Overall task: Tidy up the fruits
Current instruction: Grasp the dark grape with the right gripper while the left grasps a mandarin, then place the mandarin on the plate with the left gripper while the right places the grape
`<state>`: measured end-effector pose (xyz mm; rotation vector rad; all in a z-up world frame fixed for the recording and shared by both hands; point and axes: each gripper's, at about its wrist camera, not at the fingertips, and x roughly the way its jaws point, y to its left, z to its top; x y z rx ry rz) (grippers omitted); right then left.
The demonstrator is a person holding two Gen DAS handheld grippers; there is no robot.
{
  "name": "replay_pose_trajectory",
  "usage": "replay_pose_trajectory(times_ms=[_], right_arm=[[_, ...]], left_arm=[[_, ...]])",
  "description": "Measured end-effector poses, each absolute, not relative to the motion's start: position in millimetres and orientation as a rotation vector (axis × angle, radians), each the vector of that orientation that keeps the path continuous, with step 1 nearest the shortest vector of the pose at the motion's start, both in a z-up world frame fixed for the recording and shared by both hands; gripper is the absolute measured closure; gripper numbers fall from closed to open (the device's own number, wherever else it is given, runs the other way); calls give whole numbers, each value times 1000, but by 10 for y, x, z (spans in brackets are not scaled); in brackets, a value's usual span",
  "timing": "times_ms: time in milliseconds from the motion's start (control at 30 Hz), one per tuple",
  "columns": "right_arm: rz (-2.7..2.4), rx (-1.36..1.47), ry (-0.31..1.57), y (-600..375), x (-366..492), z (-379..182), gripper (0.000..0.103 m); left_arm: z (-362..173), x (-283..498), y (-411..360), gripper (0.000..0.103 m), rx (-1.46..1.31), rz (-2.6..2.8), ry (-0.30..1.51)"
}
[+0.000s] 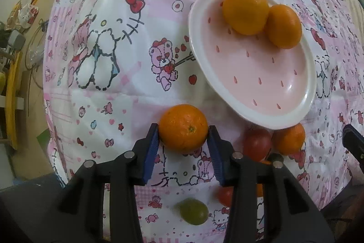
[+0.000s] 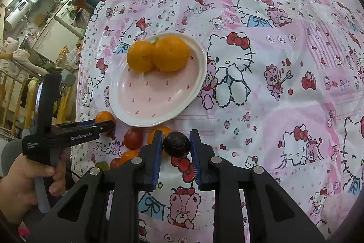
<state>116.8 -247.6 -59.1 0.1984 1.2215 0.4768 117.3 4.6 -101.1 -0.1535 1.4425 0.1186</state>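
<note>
1. The left gripper (image 1: 183, 129) is closed on an orange (image 1: 183, 127), above the tablecloth (image 1: 113, 106), beside the plate (image 1: 200, 56).
2. The right gripper (image 2: 176, 143) clamps a black fruit (image 2: 176, 144) between its pads, near the plate's closest rim.

Two oranges (image 1: 261, 19) on plate (image 1: 254, 115)

Worktop under cartoon cloth (image 2: 273, 88); on it a pink plate (image 2: 157, 104), loose tomatoes (image 2: 133, 137), a green grape (image 1: 193, 211).

light: soft, even indoor | glare: plate (image 1: 293, 88) sheen | edges: fisheye-warped (dark corners)
</note>
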Motion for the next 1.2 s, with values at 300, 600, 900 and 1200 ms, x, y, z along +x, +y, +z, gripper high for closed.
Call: replay_pose_trajectory(times_ms=[300, 600, 900, 1200], right_arm=[[469, 195, 1212, -2456, 1180, -562, 78], [482, 258, 1155, -2516, 1397, -397, 78], [506, 294, 1197, -2435, 1841, -560, 78], [500, 268, 1271, -2307, 2175, -868, 78]], left_arm=[[-678, 1123, 207, 65, -213, 111, 1328], [-338, 1335, 39, 65, -204, -28, 1230], [-560, 1685, -230, 65, -167, -115, 1278], [-880, 1867, -451, 65, -154, -161, 1347]])
